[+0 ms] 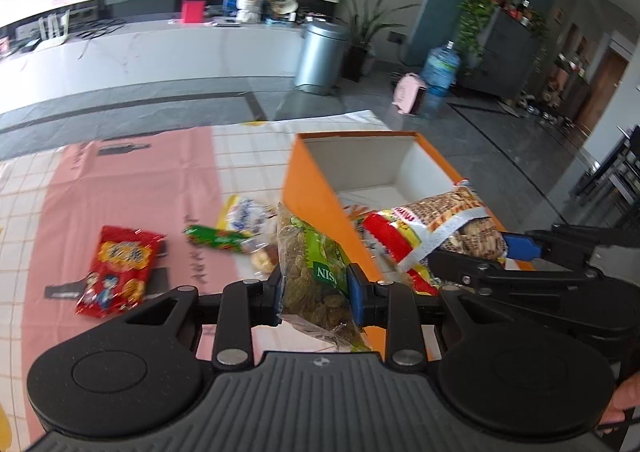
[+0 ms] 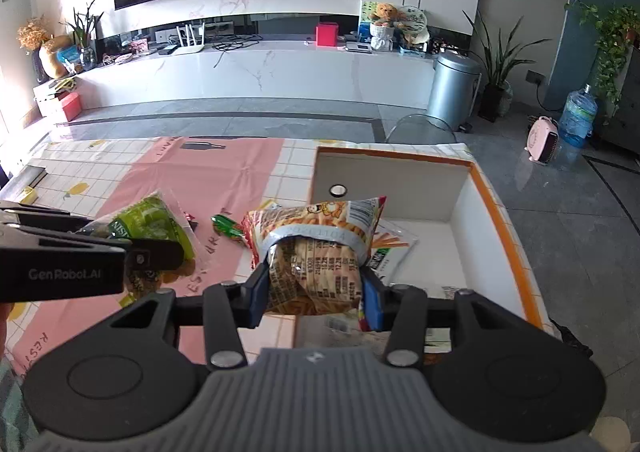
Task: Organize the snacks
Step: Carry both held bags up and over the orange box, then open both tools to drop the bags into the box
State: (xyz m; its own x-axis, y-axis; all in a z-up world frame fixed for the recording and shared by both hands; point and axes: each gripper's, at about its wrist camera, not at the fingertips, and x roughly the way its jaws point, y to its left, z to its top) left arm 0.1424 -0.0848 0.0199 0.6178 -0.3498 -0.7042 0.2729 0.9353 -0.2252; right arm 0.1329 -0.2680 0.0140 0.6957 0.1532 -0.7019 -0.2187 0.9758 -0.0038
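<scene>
Two tools, each gripping snack bags.

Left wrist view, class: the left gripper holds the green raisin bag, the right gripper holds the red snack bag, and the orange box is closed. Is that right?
Not quite. The orange box is open, its white inside showing in both wrist views. The left gripper does hold the green raisin bag, and the right gripper the red snack bag.

The left gripper clamps a green raisin bag just left of an open orange box. The right gripper holds a red and tan snack bag over the box's near end. Left of the box, a red packet and a green packet lie on the surface.
</scene>
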